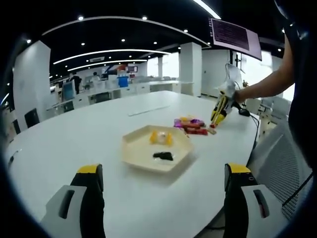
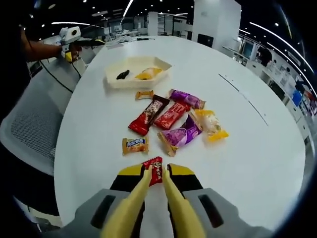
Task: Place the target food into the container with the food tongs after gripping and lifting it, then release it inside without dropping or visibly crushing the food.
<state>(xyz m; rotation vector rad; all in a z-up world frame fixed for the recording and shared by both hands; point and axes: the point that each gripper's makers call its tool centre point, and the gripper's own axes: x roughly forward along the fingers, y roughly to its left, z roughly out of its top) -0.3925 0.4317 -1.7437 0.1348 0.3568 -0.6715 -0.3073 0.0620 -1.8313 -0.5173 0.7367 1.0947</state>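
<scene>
My right gripper (image 2: 157, 174) holds yellow tongs (image 2: 148, 208) whose tips are pinched on a small red candy (image 2: 154, 169), just above the white bench (image 2: 257, 148) at its near edge. The gripper's fingers (image 2: 184, 171) are closed against the tong arms. Ahead of the candy lies a loose spread of wrapped snacks: an orange pack (image 2: 134, 145), two red bars (image 2: 148, 115), two purple packs (image 2: 180, 135), a yellow pack (image 2: 210, 124) and a small caramel-coloured one (image 2: 144, 94).

Beyond them sits the cream hexagonal tray (image 2: 134, 71), holding a yellow piece (image 2: 147, 74) and a dark piece (image 2: 122, 75).

From the left gripper view, my left gripper (image 1: 163, 186) hangs over the near side of the bench with its fingers (image 1: 91, 191) wide apart and nothing between them. The tray (image 1: 157, 147) lies straight ahead, well apart from them, with the snack pile (image 1: 190, 125) behind it to the right. There the tongs (image 1: 218, 111) point down at the pile's far edge, carried by the right gripper in a person's hand (image 1: 240, 95).

An open-plan office runs behind the bench.
</scene>
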